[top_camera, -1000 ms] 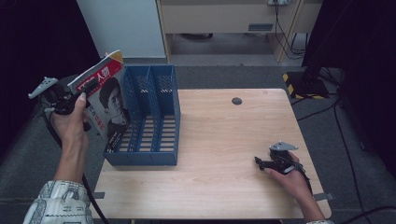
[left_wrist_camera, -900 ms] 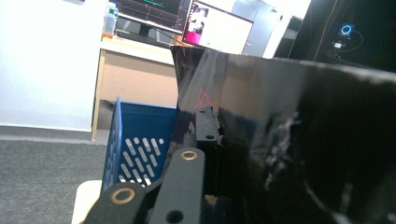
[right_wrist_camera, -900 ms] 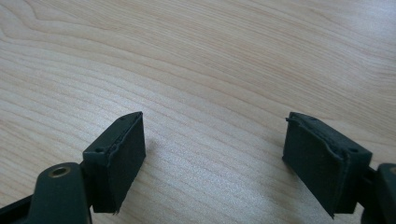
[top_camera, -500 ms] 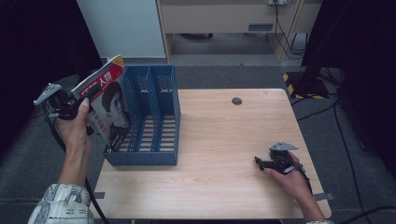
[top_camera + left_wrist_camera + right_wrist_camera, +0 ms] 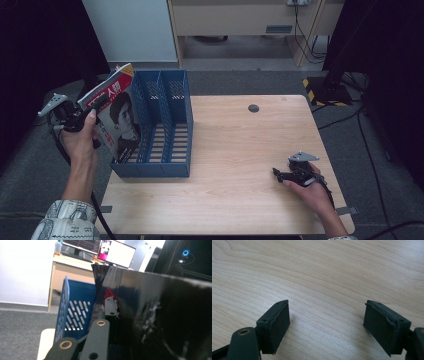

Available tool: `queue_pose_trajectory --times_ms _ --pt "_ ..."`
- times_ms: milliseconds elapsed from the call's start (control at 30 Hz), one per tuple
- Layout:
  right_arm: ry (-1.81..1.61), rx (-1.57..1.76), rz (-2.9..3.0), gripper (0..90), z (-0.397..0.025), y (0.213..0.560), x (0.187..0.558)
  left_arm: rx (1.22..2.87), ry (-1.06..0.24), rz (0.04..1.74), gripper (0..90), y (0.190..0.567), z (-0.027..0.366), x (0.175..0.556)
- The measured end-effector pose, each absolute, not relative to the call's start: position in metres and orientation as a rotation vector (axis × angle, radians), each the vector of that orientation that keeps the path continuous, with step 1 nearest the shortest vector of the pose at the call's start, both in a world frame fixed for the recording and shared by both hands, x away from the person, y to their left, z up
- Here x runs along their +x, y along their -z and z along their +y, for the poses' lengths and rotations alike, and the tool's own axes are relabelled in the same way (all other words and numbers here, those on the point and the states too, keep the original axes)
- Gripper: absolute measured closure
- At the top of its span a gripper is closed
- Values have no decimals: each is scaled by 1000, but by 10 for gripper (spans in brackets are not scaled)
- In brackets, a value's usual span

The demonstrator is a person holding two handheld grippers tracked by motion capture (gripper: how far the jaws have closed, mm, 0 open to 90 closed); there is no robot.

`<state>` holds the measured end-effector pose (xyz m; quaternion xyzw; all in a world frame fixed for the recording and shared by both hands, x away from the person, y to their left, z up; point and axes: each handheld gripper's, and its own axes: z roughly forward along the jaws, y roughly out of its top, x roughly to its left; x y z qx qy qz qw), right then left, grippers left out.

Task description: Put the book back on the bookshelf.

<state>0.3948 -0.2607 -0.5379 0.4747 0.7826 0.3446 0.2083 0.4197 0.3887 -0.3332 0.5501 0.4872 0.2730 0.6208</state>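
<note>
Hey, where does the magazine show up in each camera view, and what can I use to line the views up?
High view: magazine at left, clamped by the left hand-held gripper, leaning into the blue file rack.
Left gripper view: magazine at centre and right, glossy and dark.
Right gripper view: not in it.
Shared landmark: the blue file rack.

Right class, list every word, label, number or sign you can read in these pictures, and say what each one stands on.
"人": large white character on the red band of the magazine cover, held by the left gripper.
Smaller print on that cover: too small to read.
Monitor behind: blurred, unreadable.
File rack, table, right gripper: no text.
</note>
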Motion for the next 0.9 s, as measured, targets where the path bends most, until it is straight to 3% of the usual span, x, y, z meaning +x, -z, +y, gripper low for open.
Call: queue_pose_trajectory --times_ms 900 --pt "-959 1321 2178 211 -261 538 395 1278 -599 1177 837 357 381 427"
